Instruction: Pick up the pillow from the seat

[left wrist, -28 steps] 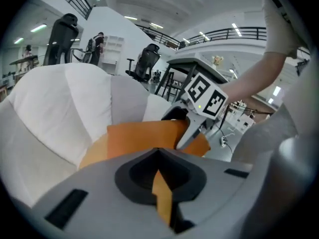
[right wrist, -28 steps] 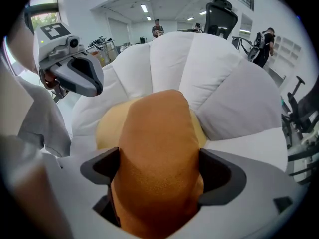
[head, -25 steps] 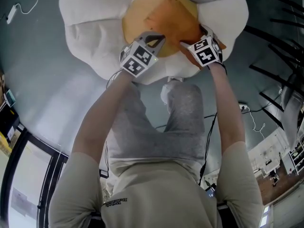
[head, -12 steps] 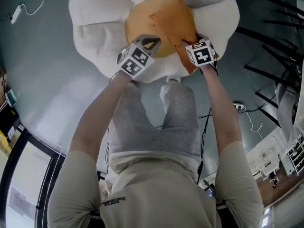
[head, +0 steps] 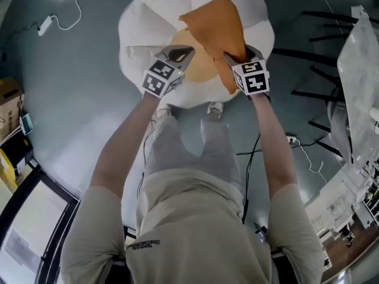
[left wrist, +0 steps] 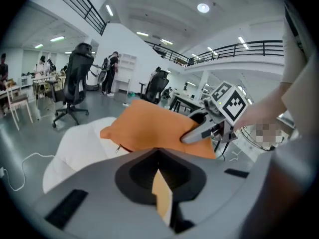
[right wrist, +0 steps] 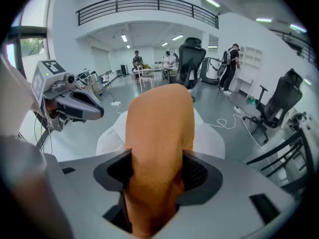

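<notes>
Right fingers [right wrist: 199, 174] pressed on orange pillow [right wrist: 159, 128] edge, opening slightly; grip to be firmed before pillow is carried clear. Pillow tilted up over white seat [head: 142, 34]. Left fingers [left wrist: 160, 198] closed, empty.

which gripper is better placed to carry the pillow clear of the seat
Right. The right gripper has the orange pillow between its jaws, gripped though they are opening slightly, and it looks raised off the white seat. The left gripper is shut, empty, beside the pillow.
</notes>
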### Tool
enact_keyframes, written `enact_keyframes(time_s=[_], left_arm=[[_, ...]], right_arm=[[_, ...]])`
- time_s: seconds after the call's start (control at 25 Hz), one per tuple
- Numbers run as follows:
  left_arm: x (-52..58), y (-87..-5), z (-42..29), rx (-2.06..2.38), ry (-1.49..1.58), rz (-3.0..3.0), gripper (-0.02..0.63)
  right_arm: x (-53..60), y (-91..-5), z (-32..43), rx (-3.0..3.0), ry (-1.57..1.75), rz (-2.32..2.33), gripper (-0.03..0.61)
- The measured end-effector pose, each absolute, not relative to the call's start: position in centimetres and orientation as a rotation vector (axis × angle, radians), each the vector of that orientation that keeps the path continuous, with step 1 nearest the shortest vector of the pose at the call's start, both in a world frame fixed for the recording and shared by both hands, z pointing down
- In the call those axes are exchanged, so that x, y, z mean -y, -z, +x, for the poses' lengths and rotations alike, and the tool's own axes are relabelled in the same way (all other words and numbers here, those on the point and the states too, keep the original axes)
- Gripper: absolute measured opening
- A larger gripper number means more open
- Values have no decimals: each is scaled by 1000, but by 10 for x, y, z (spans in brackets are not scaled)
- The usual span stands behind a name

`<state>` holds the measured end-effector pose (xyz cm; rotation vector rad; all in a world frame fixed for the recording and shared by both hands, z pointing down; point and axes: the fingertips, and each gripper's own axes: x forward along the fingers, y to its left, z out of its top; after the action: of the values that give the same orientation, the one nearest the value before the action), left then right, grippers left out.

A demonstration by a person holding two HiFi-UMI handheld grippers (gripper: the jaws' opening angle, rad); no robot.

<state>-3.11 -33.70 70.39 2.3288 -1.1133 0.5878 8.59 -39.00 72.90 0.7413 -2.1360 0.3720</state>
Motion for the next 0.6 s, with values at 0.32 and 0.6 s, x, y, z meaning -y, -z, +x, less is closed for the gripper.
enact_keyframes(time_s=[0.32,0.6], left_arm=[[365,-465,-53,1326,-364,2534,9],[369,-290,-57,1510,-340,2693,9]], right_arm=[[425,-476,60,2396,-264,990,281],[432,-272,61,2621,53,1144,288]])
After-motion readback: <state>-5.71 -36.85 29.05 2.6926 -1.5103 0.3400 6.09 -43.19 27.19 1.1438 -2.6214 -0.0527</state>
